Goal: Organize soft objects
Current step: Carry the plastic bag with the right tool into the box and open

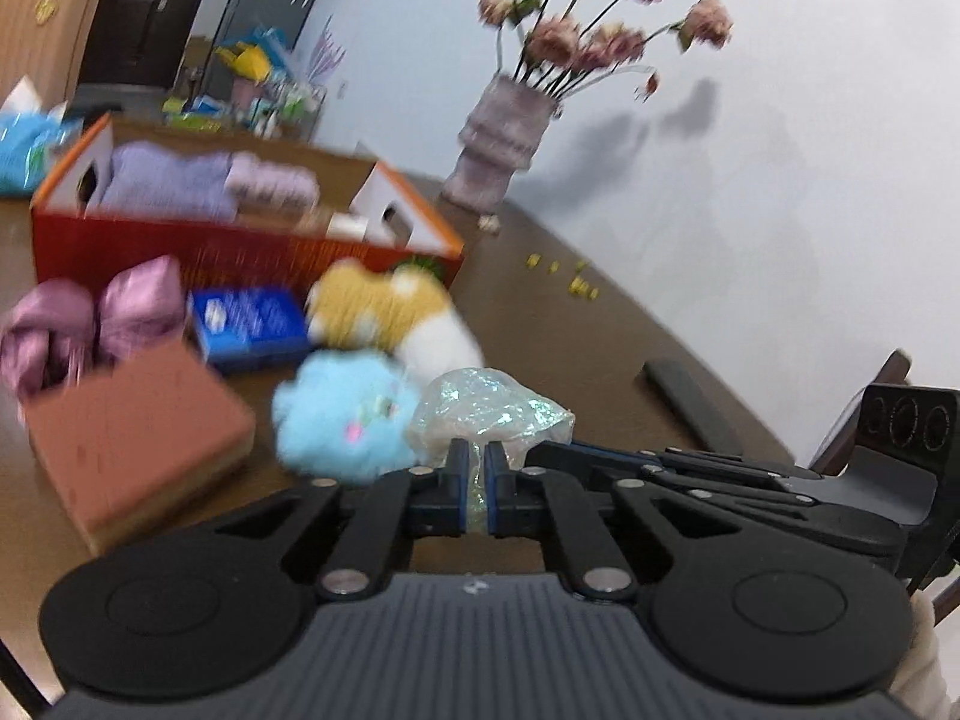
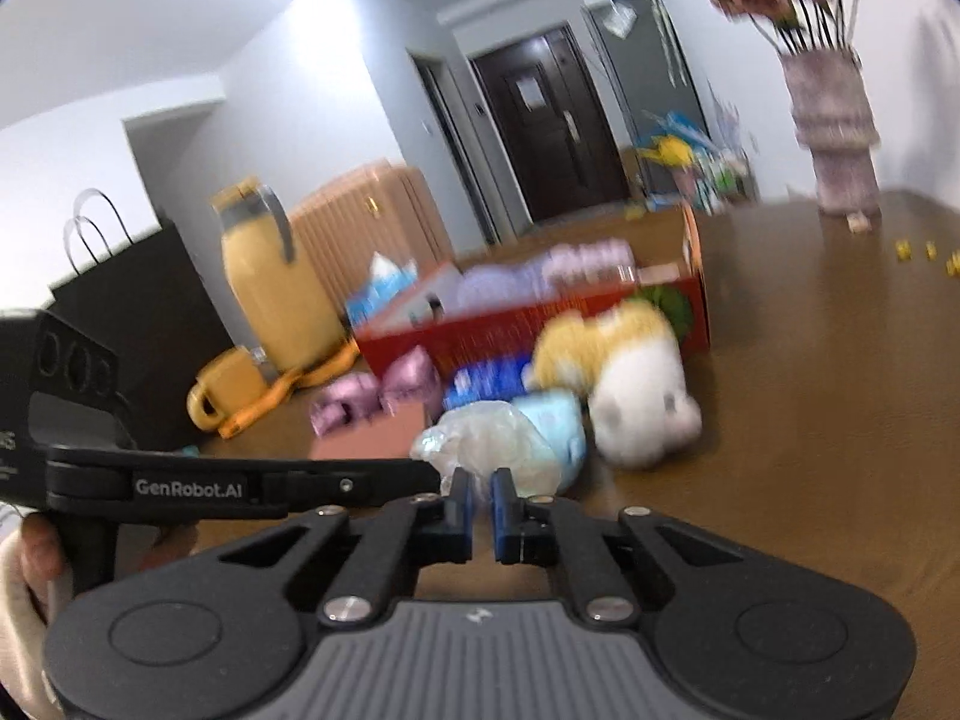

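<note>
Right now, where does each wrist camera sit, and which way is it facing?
Left wrist: sits behind the left hand-held gripper, looking across the table toward the red box and vase; its fingers pinch a shiny plastic bag; the right tool shows at right.
Right wrist: sits behind the right hand-held gripper, facing the door; fingers nearly closed at the bag's edge; the left tool and a hand show.
Shared: bag, blue plush, red box, vase.

We're in a home, prob. a dining/living rm w/ entry hall. We see a brown wooden table (image 2: pixel 810 372), vase of pink flowers (image 1: pixel 501 141), dark front door (image 2: pixel 549 132), peach suitcase (image 2: pixel 366 216) & 1 yellow kettle (image 2: pixel 270 282).
</note>
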The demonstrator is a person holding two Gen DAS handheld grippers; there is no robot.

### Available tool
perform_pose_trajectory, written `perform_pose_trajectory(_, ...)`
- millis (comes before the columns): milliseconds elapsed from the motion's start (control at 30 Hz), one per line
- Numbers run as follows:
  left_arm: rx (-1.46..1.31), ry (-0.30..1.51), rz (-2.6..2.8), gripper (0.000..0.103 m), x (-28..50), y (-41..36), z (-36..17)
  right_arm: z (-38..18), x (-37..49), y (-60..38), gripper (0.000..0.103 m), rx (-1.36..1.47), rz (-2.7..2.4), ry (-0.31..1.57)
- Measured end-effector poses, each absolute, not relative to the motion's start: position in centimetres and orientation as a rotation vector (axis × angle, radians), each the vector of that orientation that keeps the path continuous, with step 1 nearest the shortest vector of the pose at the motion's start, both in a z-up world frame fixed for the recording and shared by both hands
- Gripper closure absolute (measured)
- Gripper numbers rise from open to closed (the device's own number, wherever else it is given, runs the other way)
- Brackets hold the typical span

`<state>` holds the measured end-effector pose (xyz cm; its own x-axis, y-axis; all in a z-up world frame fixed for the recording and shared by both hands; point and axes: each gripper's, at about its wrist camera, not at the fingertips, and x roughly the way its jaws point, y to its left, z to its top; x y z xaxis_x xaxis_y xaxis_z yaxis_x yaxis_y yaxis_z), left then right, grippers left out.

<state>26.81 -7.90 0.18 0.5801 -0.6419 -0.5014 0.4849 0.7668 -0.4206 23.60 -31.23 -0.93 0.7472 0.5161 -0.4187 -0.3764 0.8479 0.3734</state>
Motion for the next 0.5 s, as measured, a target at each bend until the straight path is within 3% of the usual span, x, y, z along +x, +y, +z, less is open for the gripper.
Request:
perform_pose_trajectory(300, -0.162, 0.567, -0.693, 0.097, 39.9, -10.3, 8.7, 7.5, 35.7, -32.5, 0.097, 0.161, 0.485, 0.432)
perform_pose_trajectory(500, -0.165, 0.647, -0.648, 0.097, 53.6, -12.2, 7.8, 9.3, 50.2, -32.3, 0.097, 0.134, 0.406, 0.549)
